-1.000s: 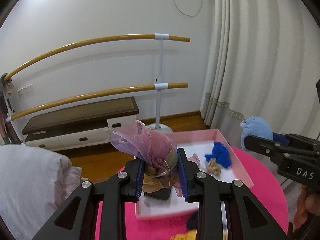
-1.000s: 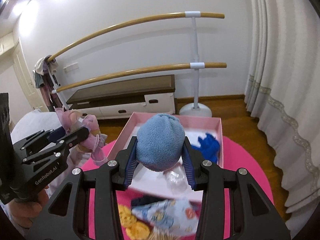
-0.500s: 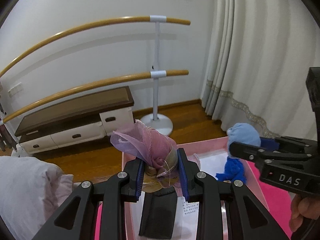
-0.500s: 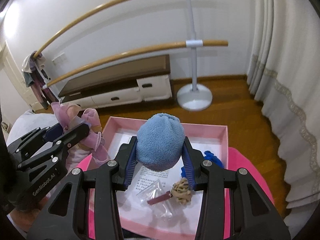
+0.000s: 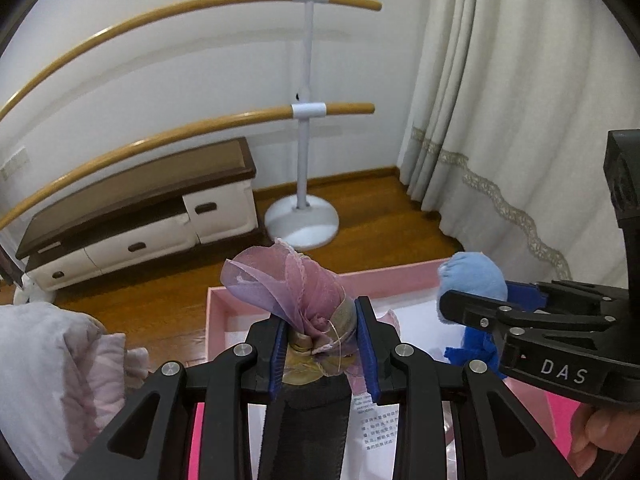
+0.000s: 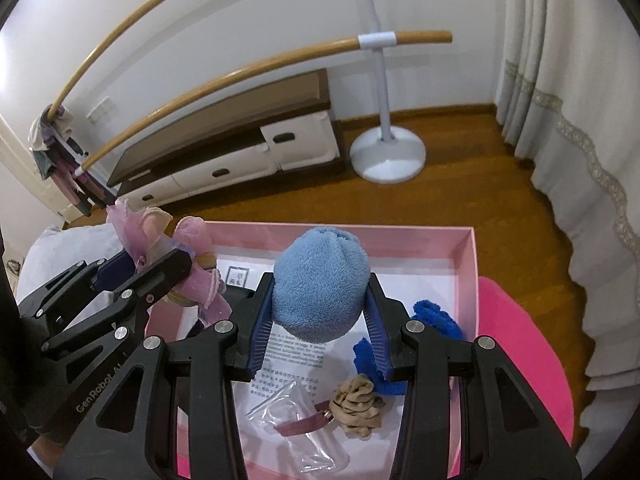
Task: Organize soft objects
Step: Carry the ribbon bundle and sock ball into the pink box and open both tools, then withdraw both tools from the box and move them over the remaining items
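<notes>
My left gripper (image 5: 322,344) is shut on a pink and purple gauze bundle (image 5: 292,292), held above the left part of the pink box (image 5: 218,320). It also shows in the right wrist view (image 6: 156,276) with the bundle (image 6: 192,248). My right gripper (image 6: 320,316) is shut on a light blue fleece ball (image 6: 320,284), held over the middle of the box (image 6: 466,264); it shows in the left wrist view (image 5: 472,280) too. In the box lie a dark blue fuzzy cloth (image 6: 434,320), a beige stocking wad (image 6: 356,406) and a black strap (image 5: 308,424).
The box stands on a hot pink round table (image 6: 520,340). It holds a printed sheet (image 6: 288,360) and a clear plastic bag (image 6: 296,408). Behind are a wood floor, a low cabinet (image 5: 132,220), a barre stand (image 5: 304,216) and curtains (image 5: 500,120). A white pillow (image 5: 48,360) lies left.
Both grippers have moved forward and tilted down over the pink box, each still holding its object. The box contents now lie directly under the right gripper.
</notes>
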`<act>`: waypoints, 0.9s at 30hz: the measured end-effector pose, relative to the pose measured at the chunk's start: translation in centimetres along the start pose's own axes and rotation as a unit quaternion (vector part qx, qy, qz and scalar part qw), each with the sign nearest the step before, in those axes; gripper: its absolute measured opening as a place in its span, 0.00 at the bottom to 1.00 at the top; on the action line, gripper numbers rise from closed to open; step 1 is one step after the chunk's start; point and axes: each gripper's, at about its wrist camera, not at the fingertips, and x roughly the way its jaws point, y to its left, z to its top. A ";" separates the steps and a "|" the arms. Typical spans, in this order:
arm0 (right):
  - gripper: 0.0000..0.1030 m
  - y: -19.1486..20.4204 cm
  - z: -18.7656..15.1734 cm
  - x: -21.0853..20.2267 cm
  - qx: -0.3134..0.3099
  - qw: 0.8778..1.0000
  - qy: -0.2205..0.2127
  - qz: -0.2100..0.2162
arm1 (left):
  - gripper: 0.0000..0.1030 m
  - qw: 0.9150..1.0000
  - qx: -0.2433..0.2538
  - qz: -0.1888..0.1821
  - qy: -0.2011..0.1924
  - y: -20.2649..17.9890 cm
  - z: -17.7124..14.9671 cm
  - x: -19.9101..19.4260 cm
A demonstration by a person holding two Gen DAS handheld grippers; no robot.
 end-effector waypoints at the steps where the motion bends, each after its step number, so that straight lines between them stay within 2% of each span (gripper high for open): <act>1: 0.39 -0.1 0.0 0.3 0.003 1.000 0.004 0.000 | 0.29 1.000 -0.002 0.000 0.004 0.1 0.1 0.3; 4: 0.39 -0.6 -0.3 1.1 0.013 1.000 0.017 0.004 | 0.34 1.000 -0.001 0.000 0.018 0.1 0.5 1.3; 7: 0.43 -1.1 -0.5 1.5 0.022 0.999 0.023 0.004 | 0.49 1.000 0.009 0.013 0.018 -0.1 0.7 1.7; 9: 0.44 -1.4 -0.5 1.6 0.023 0.999 0.024 0.003 | 0.66 1.000 0.015 0.021 0.006 -0.4 0.5 1.1; 12: 0.50 -1.7 -0.7 1.2 0.028 0.999 0.022 0.004 | 0.78 0.999 0.025 0.034 -0.012 -0.9 0.3 0.1; 13: 0.54 -1.7 -0.8 1.1 0.029 0.999 0.021 0.003 | 0.80 0.999 0.025 0.035 -0.016 -0.9 0.1 -0.1; 15: 0.86 -1.8 -0.9 0.6 0.036 0.999 0.014 0.000 | 0.84 0.999 0.022 0.038 -0.023 -0.8 0.3 -0.7; 16: 0.90 -1.9 -1.0 0.2 0.038 0.999 0.010 -0.004 | 0.85 0.999 0.021 0.039 -0.027 -0.7 0.2 -1.1; 18: 1.00 -1.6 -1.3 -0.6 0.037 0.999 0.002 -0.013 | 0.94 0.998 0.021 0.047 -0.036 -0.7 0.4 -1.9; 21: 1.00 -0.9 -1.7 -2.1 0.036 0.999 -0.005 -0.016 | 1.00 0.997 0.020 0.056 -0.054 -0.5 -0.7 -3.8; 27: 1.00 0.9 -2.9 -6.5 0.035 0.998 -0.042 -0.019 | 1.00 0.994 0.006 0.064 -0.084 -0.2 -5.5 -9.0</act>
